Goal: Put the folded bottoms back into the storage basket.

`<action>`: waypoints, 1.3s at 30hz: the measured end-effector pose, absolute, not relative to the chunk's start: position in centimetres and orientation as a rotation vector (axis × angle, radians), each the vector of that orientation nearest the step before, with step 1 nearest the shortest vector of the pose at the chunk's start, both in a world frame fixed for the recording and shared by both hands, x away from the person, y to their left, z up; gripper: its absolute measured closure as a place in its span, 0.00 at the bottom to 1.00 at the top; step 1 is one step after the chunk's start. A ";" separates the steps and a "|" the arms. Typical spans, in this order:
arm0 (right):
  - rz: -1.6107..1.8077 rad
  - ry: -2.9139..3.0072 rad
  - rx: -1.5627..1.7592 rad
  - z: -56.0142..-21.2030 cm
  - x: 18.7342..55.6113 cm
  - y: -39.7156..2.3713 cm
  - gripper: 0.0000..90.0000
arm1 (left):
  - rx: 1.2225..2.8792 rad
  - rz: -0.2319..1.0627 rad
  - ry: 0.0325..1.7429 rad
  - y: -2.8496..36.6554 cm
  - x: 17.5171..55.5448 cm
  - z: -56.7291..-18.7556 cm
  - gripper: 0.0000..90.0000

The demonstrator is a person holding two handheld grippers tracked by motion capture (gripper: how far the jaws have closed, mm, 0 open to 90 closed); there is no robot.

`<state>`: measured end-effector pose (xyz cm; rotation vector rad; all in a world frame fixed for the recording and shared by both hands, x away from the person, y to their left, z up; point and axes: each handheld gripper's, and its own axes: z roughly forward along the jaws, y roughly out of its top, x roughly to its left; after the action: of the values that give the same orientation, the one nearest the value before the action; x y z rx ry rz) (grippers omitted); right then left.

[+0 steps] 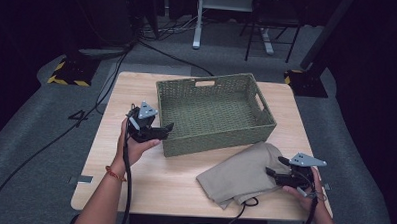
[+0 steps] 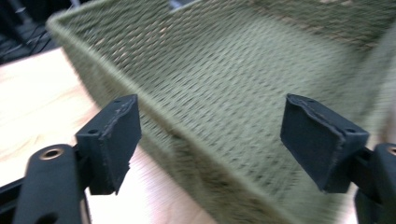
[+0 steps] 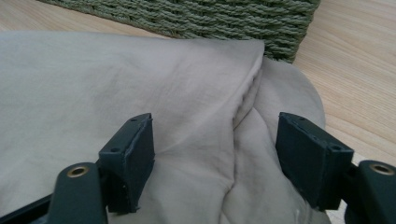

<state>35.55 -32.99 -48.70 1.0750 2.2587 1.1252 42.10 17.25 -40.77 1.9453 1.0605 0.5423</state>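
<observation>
A tan cloth (image 1: 244, 176) lies folded on the wooden bench (image 1: 174, 183), at about 5 o'clock from the middle of the bench. Its far edge touches the near right corner of a green woven basket (image 1: 213, 140). The basket sits in the middle of the bench, toward 12 o'clock, and it has a cut-out handle in its far wall and one in its right wall.

The right gripper (image 1: 277, 173) is at the right edge of the cloth, at about 3 o'clock from it, and points left across it. In the right gripper view its jaws are wide apart. The cloth (image 3: 187, 107) spreads out under and between them, with a soft fold running down the middle. I cannot tell if the jaws touch the cloth, but they do not pinch it. The basket wall (image 3: 210, 18) shows just behind the cloth.

The left gripper (image 1: 165, 128) is at about 9 o'clock from the basket, held up by the left hand (image 1: 135, 147). It points at the basket's near left corner. In the left gripper view its jaws are far apart, and the basket's rim (image 2: 154, 109) runs between them. The jaws do not press on it. That view is a bit blurry.

A black cable (image 1: 126, 189) hangs down from the left gripper along the arm.
</observation>
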 end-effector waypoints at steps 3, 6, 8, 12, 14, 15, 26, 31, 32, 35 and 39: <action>1.124 2.260 1.072 -48.7 35.5 -33.0 0.32 | 1.947 0.507 1.111 17.1 43.0 -41.6 0.23; 1.125 2.257 1.074 -48.7 35.5 -33.0 0.32 | 1.977 0.481 1.110 16.0 44.0 -42.5 0.22; 1.125 2.256 1.072 -48.7 35.5 -33.0 0.32 | 1.980 0.474 1.122 15.9 44.4 -42.7 0.25; 1.130 2.260 1.073 -48.8 35.6 -32.9 0.32 | 2.014 0.525 1.105 15.8 45.1 -42.8 0.36; 1.126 2.258 1.071 -48.8 35.5 -32.9 0.32 | 2.035 0.544 1.099 15.5 45.8 -42.7 0.38; 1.127 2.258 1.068 -48.8 35.5 -32.9 0.32 | 2.045 0.542 1.091 15.4 46.2 -42.7 0.40; 1.131 2.277 1.057 -48.9 35.3 -32.3 0.32 | 2.100 0.493 0.976 14.0 49.6 -42.6 0.42; 1.119 2.285 1.048 -48.9 35.2 -31.8 0.32 | 2.120 0.444 0.947 13.2 51.4 -42.5 0.43; 1.120 2.287 1.044 -48.9 35.2 -31.8 0.32 | 2.119 0.406 0.951 13.1 51.9 -42.6 0.43; 1.123 2.286 1.047 -48.9 35.2 -31.8 0.32 | 2.105 0.347 0.947 13.2 52.7 -42.7 0.46; 1.131 2.283 1.054 -49.0 35.2 -31.8 0.32 | 2.107 0.387 0.953 13.1 52.8 -42.6 0.48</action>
<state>35.21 -31.80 -48.99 1.0543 2.2831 1.1305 52.80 13.12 -42.58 2.1071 0.9533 0.3869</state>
